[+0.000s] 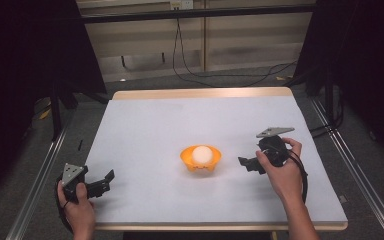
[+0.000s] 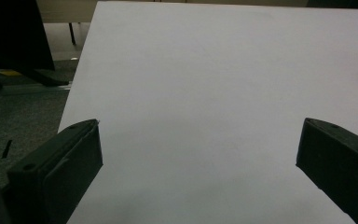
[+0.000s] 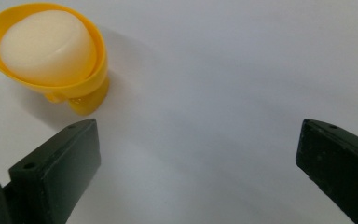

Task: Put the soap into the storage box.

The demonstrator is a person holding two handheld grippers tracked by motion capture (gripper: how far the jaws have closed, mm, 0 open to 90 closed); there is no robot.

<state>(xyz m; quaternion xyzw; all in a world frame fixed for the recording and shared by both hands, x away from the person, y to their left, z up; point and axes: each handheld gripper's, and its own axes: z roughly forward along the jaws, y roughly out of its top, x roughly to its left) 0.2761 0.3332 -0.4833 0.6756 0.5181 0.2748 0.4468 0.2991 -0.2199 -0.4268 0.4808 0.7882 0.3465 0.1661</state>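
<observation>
An orange bowl (image 1: 200, 159) stands near the middle of the white table (image 1: 150, 125), with a round white object (image 1: 202, 153) inside it. In the right gripper view the same bowl (image 3: 86, 88) and white object (image 3: 46, 46) sit at the upper left, beyond the left jaw. My right gripper (image 1: 246, 164) is just right of the bowl, open, with nothing between its jaws (image 3: 198, 163). At the table's front left corner my left gripper (image 1: 105, 178) rests low, open and empty, looking over bare table (image 2: 200, 158).
The table's left edge (image 2: 77, 88) drops to a dark floor with metal rails (image 1: 40, 175). Cables (image 1: 220, 75) lie on the floor behind the table. Dark curtains (image 1: 25, 60) hang on both sides.
</observation>
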